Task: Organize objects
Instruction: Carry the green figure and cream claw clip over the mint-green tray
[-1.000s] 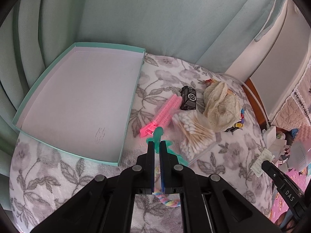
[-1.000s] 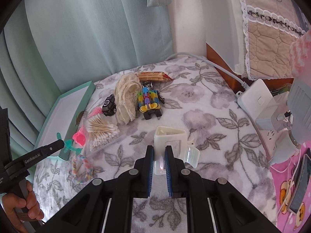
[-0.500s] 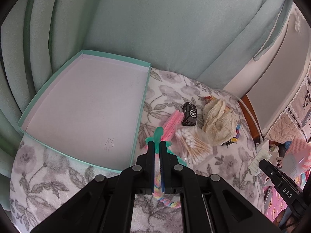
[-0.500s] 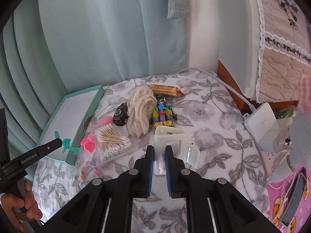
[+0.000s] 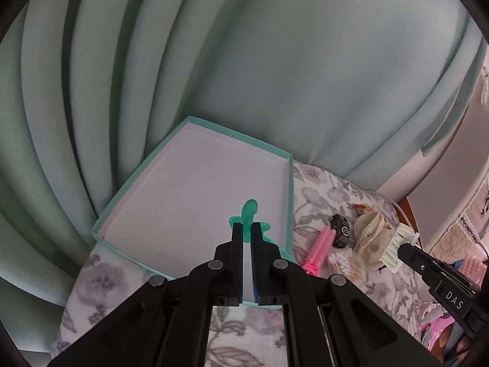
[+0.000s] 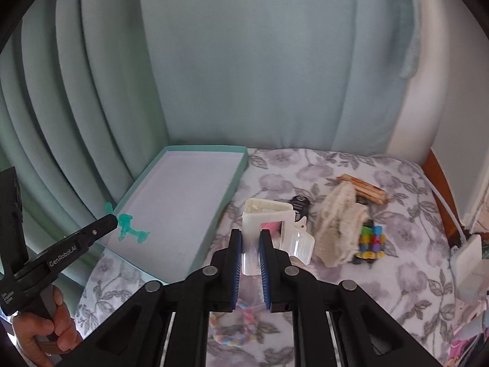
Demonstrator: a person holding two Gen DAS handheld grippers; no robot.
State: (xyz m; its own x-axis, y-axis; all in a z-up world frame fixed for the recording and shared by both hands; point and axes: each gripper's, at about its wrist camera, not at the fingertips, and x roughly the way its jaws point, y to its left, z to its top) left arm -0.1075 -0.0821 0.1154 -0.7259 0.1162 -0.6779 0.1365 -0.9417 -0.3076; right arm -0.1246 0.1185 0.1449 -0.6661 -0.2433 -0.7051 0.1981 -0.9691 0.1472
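Pale teal curtain (image 6: 244,61) backs a floral-print cloth surface (image 6: 336,183).

L gripper (image 5: 247,229): jaws clamped on green plastic toy (image 5: 249,211). Toy's rounded end pokes out past the fingertips; its side lobes show either side of the jaws. In rt wrist view the same toy (image 6: 128,226) hangs from the L gripper tip (image 6: 114,220), above the near-left corner of the teal box lid (image 6: 214,223), not resting on its white floor as far as can be told.

R gripper (image 6: 250,238): jaws closed on a clear/cream hair claw clip (image 6: 269,223), held up off the cloth. Clip's clear lever sits between the blue pads; cream toothed body extends fwd and to the right of the fingers. From L wrist view the clip (image 5: 395,244) sits at the R gripper's tip (image 5: 400,249), w/ teeth visible.

Box lid (image 5: 288,189) lies at left of cloth, against the curtain.

On cloth right of lid (L view): pink comb-like clip (image 5: 321,246), black toy car (image 5: 340,229), bag of cotton swabs (image 5: 345,266), cream lace cloth (image 5: 371,238).

R view also: multicolour block toy (image 6: 371,241) just beside lace cloth (image 6: 339,229), snack wrapper (image 6: 363,188) behind it, pastel braided ring (image 6: 235,327) on the cloth below R gripper. White power strip (image 6: 467,260) at far right edge. Person's hand (image 6: 39,330) grips L gripper handle.
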